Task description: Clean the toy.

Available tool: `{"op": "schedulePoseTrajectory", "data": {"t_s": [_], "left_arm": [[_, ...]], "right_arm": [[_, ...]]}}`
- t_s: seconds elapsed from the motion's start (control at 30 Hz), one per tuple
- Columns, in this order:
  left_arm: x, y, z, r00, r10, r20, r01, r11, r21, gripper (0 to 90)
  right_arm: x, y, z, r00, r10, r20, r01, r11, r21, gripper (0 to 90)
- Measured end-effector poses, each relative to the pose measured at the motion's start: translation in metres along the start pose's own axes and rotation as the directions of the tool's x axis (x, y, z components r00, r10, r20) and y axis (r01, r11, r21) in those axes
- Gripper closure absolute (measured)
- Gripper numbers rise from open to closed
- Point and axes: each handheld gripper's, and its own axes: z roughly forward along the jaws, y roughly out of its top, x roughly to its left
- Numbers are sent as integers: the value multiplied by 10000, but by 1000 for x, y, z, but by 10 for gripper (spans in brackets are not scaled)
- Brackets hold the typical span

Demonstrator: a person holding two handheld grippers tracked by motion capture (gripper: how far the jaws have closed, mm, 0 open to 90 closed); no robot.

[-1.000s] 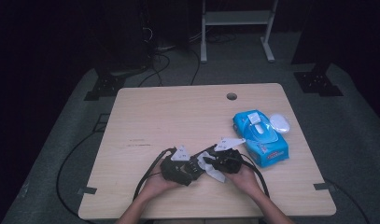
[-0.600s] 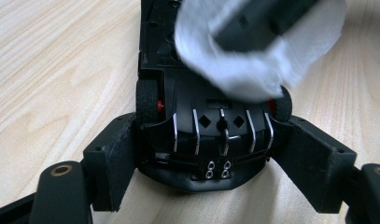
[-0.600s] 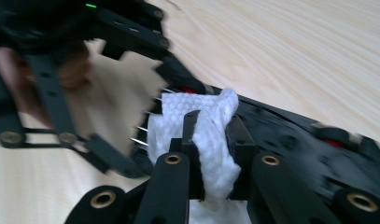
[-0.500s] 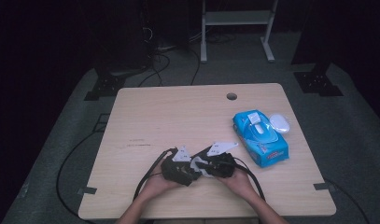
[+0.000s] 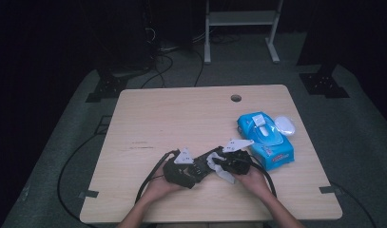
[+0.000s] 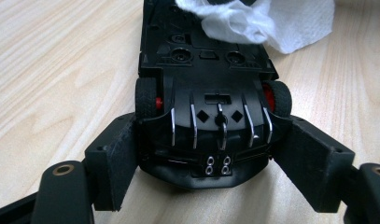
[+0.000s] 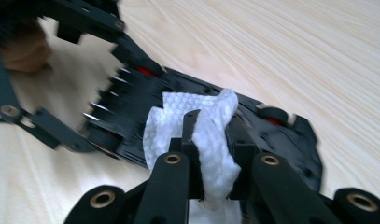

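Low in the frame's centre, the left claw (image 6: 208, 154) pinches the black toy car (image 6: 206, 88), upside down on the surface (image 5: 181, 118). The right claw (image 7: 211, 140) is clamped on a white wipe (image 7: 192, 126) pressed against the car's underside.

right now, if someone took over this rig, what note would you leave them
Left claw: clamped on the rear end of the black toy car, which lies upside down on the table, chassis up.
Right claw: shut on a white wipe, pressing it onto the car's underside.
Nearby: blue wipes pack on the table to the right, a small white object beside it.
Done: wipe pulled, car flipped and held, wiping of the underside under way.
Left: probably finish the chassis, then turn the car over and wipe the body. How clean it is I cannot tell.
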Motion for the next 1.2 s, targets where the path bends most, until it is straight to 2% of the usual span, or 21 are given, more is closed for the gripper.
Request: {"op": "schedulePoseTrajectory", "data": {"t_s": [0.07, 0.13, 0.23, 0.33, 0.43, 0.57, 0.63, 0.7, 0.8, 1.03, 1.2], "left_arm": [[0, 0, 0, 10000, -44, 25, 44, 10000, -15, 243], [0, 0, 0, 9999, -99, 38, 100, 9999, -60, 243], [0, 0, 0, 9999, -101, 38, 101, 9999, -39, 242], [0, 0, 0, 10000, -72, 34, 72, 10000, -11, 243], [0, -1, 0, 9999, -103, 60, 104, 9999, -52, 243], [0, -1, -1, 10000, -57, 49, 57, 10000, -72, 243], [1, -1, -1, 10000, -20, 65, 21, 10000, -41, 243], [2, -1, -1, 10000, -12, 93, 13, 10000, -41, 243], [2, -1, -1, 10000, 23, 82, -23, 10000, -21, 243], [0, 1, 0, 9997, -241, 55, 241, 9997, -95, 218], [-2, 3, 2, 9998, -175, -96, 175, 9998, -60, 199]], "right_arm": [[-1, -1, 0, 9999, 142, -56, -142, 9999, -63, 807], [2, 0, 0, 9999, 39, -140, -41, 10000, -79, 807], [14, 5, 5, 9975, -125, -690, 114, 9998, -166, 807], [26, 11, 9, 9910, -395, -1275, 358, 9989, -305, 806], [31, 13, 10, 9902, -829, -1128, 811, 9965, -202, 806], [17, 11, 7, 9964, -648, -541, 647, 9979, -36, 806], [7, 8, 5, 9987, -479, -171, 480, 9988, 63, 806], [-2, 4, 3, 9998, -178, -11, 178, 9998, 73, 806], [-6, 0, 1, 10000, 45, -19, -44, 10000, 49, 806], [-2, -1, 1, 10000, -6, -12, 6, 10000, 59, 807], [1, -2, 1, 9999, 21, -124, -20, 10000, 17, 807]]}}
